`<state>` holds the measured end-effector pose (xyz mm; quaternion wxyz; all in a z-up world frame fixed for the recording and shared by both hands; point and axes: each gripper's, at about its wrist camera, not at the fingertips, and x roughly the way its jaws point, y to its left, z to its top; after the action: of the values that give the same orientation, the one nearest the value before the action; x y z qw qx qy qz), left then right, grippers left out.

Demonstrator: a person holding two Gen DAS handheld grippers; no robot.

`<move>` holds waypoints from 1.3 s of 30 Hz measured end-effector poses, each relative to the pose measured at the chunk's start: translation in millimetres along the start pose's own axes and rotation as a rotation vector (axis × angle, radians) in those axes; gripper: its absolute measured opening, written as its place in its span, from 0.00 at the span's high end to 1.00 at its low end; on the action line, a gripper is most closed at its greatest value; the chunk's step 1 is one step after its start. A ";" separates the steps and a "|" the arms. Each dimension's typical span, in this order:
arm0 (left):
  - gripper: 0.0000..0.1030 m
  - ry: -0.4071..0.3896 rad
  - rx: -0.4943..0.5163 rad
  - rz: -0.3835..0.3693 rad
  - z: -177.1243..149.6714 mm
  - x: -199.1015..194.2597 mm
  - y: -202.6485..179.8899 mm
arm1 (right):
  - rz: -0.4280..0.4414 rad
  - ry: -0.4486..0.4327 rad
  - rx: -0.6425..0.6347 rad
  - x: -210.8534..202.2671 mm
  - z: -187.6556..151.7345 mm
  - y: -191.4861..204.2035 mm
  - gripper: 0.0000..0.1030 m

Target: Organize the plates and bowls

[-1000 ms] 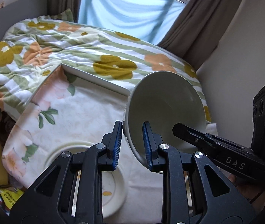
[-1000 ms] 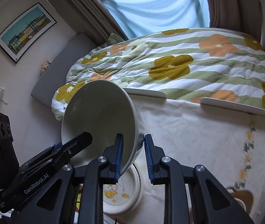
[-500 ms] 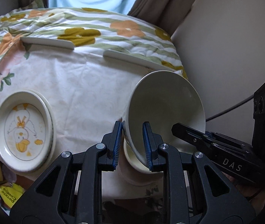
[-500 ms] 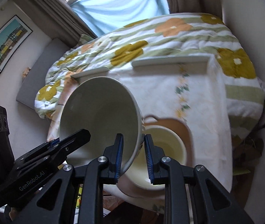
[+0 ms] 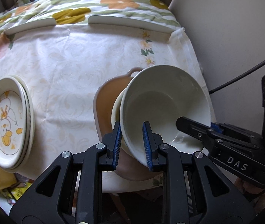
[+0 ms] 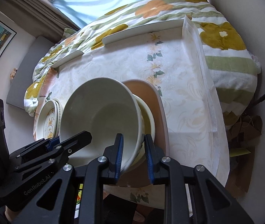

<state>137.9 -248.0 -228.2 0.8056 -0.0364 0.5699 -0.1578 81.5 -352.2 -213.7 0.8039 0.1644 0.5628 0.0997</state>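
White capitals "DAS" stand on the black body of the right tool (image 5: 197, 128), seen from the left wrist camera. In the right wrist view, "GenRobot.AI" runs in pale letters along the black body of the left tool (image 6: 72, 140). Small print on the yellow packaging (image 5: 18, 192) below the surface edge is too blurred to read.
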 end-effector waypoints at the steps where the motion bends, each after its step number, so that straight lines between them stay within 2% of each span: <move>1: 0.81 0.002 0.009 0.012 0.9 1.0 -1.3 | -0.002 -0.001 -0.006 -0.2 -0.4 0.7 0.80; 13: 0.81 0.023 0.073 0.108 4.7 9.8 -9.7 | -0.043 0.008 -0.066 3.4 -0.2 3.8 0.80; 31: 0.81 0.052 0.067 0.172 7.9 16.2 -10.3 | -0.111 0.080 -0.149 10.2 8.9 15.8 0.80; 39: 0.81 0.062 0.051 0.176 7.2 20.4 -8.2 | -0.153 0.096 -0.192 11.8 12.9 20.3 0.79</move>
<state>148.9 -262.7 -242.3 0.7991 0.0392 0.5912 -0.1021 98.2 -331.3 -212.3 0.7933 0.0386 0.5994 0.0994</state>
